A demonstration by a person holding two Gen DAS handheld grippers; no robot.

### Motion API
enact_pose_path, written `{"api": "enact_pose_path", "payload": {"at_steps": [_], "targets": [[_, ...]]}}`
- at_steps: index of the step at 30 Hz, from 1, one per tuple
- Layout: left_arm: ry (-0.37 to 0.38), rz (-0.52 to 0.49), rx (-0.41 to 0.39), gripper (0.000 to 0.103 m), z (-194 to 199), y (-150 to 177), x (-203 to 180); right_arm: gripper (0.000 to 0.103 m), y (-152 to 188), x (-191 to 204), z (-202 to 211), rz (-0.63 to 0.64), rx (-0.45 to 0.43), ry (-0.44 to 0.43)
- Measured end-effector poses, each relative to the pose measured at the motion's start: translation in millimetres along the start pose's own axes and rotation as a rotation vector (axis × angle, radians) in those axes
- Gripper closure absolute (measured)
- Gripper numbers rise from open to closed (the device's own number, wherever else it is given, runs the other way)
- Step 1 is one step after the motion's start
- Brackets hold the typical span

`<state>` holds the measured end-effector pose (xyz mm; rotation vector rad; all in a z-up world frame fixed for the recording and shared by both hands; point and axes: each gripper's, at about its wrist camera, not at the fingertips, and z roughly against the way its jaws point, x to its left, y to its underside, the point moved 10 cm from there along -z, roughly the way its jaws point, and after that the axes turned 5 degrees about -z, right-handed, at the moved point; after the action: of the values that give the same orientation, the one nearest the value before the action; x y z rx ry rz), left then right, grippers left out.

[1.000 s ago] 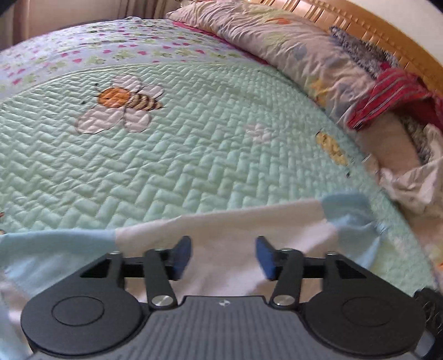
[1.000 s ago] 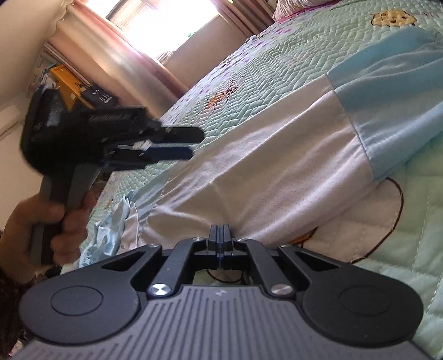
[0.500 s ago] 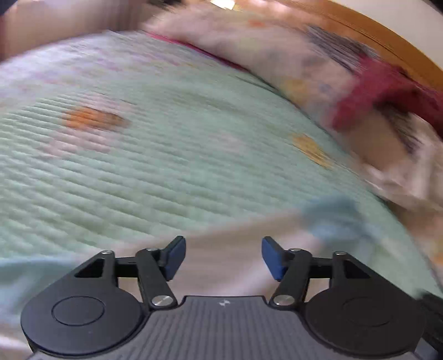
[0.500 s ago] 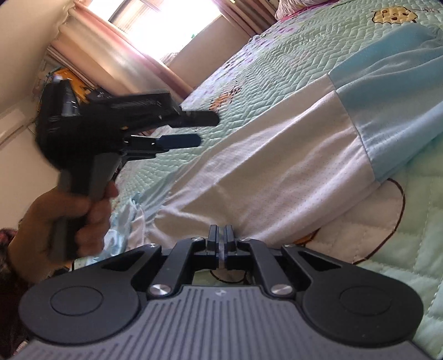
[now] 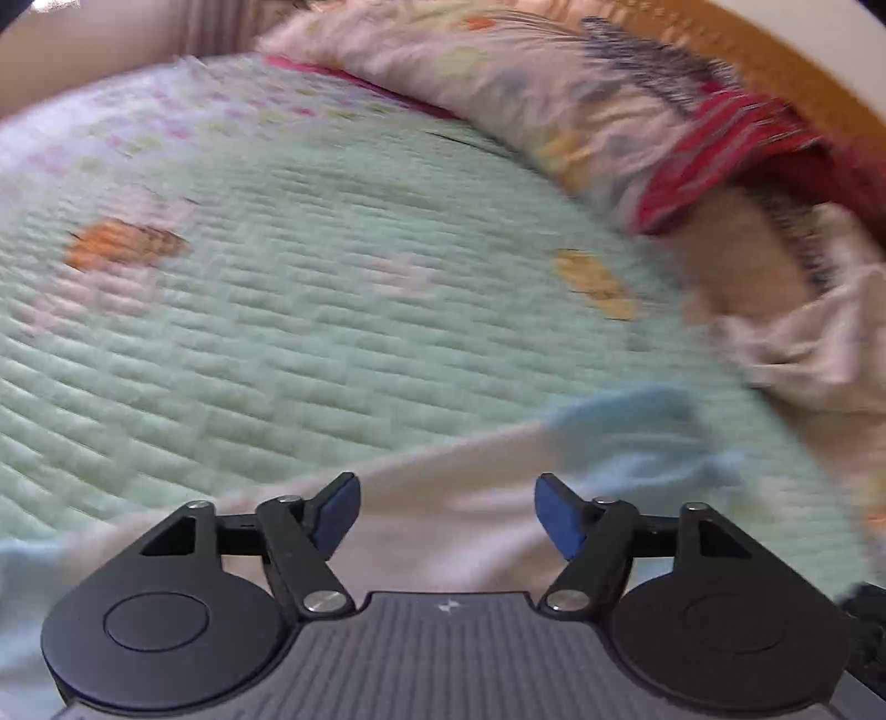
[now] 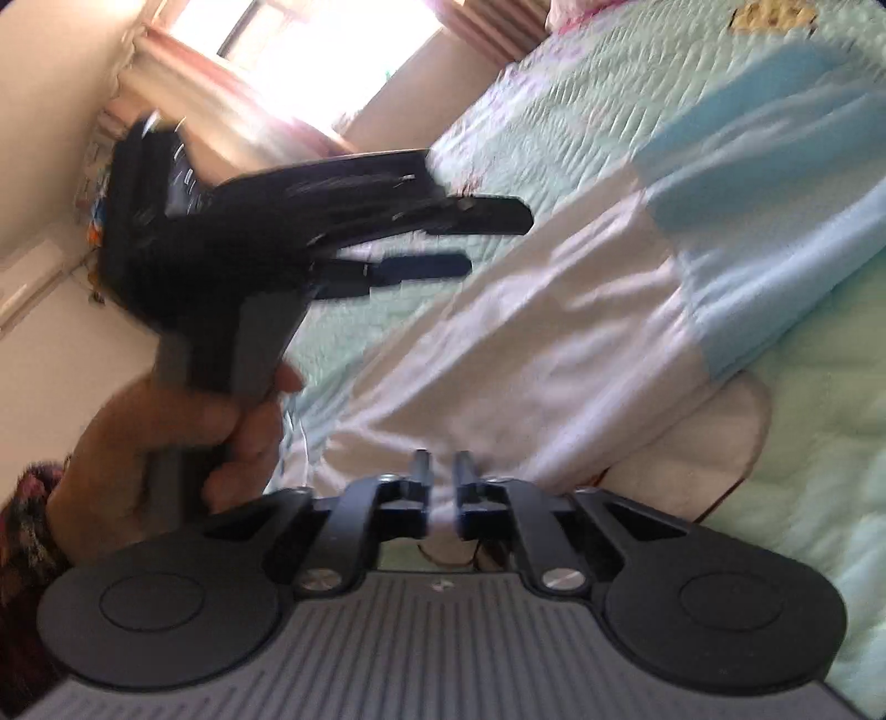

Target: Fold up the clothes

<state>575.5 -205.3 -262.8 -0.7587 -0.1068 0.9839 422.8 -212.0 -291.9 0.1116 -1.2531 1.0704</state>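
Note:
A white garment (image 5: 443, 487) with light blue sleeves (image 5: 637, 432) lies spread on the green quilted bedspread (image 5: 332, 332). My left gripper (image 5: 446, 509) hovers over the white cloth, its jaws opening wider with nothing between them. The right wrist view shows the same garment (image 6: 526, 343), its blue sleeve (image 6: 775, 221), and the left gripper (image 6: 495, 241) held in a hand (image 6: 166, 443) above the bed. My right gripper (image 6: 443, 471) sits low at the garment's near edge. Its jaws are opening, with a narrow gap and white cloth showing in it.
A heap of clothes, among them a red striped piece (image 5: 747, 166), lies at the right by a wooden headboard (image 5: 775, 66). A pale folded quilt (image 5: 498, 83) runs along the far side. A bright window with curtains (image 6: 332, 44) stands beyond the bed.
The left gripper has swung to the right across the garment and its jaws have spread wider. The right gripper's jaws, pressed together before, have parted a little.

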Motion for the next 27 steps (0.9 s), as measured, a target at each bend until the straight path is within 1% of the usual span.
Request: {"api": "enact_pose_path", "payload": {"at_steps": [1,2,3,4,5,6,7,10,14,17,18,20,21,22,26,27], "targets": [[0.018,-0.019,0.006,0.026,-4,0,-6,0.074,-6,0,9,-0.001,-0.031,-0.007],[-0.003,-0.040,0.025,0.025,-14,3,-7,0.071,-12,-2,18,-0.008,-0.065,-0.012],[-0.058,-0.043,0.063,0.026,-29,10,0,0.069,-18,-6,25,-0.024,-0.101,-0.015],[-0.105,-0.051,0.089,0.023,-42,14,6,0.065,-23,-12,30,-0.042,-0.130,-0.003],[-0.126,-0.078,0.076,0.017,-44,13,4,0.067,-24,-24,30,-0.059,-0.138,0.039],[-0.147,-0.105,0.063,0.017,-47,12,1,0.076,-23,-34,27,-0.056,-0.127,0.090],[-0.168,-0.131,0.054,0.015,-49,10,-1,0.090,-21,-39,25,-0.040,-0.113,0.128],[-0.198,-0.167,0.076,0.013,-52,10,-5,0.091,-18,-33,24,0.057,-0.074,0.185],[-0.181,-0.143,0.113,0.013,-52,6,0,0.098,-11,-25,22,0.204,-0.034,0.272],[-0.193,-0.161,0.120,0.011,-53,9,-2,0.103,-7,-24,21,0.286,-0.012,0.316],[-0.196,-0.161,0.118,0.010,-53,9,-3,0.103,-7,-22,20,0.309,-0.003,0.323],[-0.187,-0.133,0.100,0.013,-47,6,-3,0.103,-6,-28,23,0.320,0.009,0.317],[-0.168,-0.109,0.069,0.018,-40,2,-2,0.103,-6,-30,24,0.313,0.012,0.307],[-0.154,-0.086,0.044,0.018,-33,-2,0,0.103,-5,-30,26,0.307,0.015,0.298],[-0.176,-0.024,0.024,0.017,-8,-5,16,0.103,-2,-27,27,0.327,0.030,0.297],[-0.213,-0.040,0.056,0.017,-6,0,22,0.103,-2,-27,27,0.330,0.034,0.297]]}}
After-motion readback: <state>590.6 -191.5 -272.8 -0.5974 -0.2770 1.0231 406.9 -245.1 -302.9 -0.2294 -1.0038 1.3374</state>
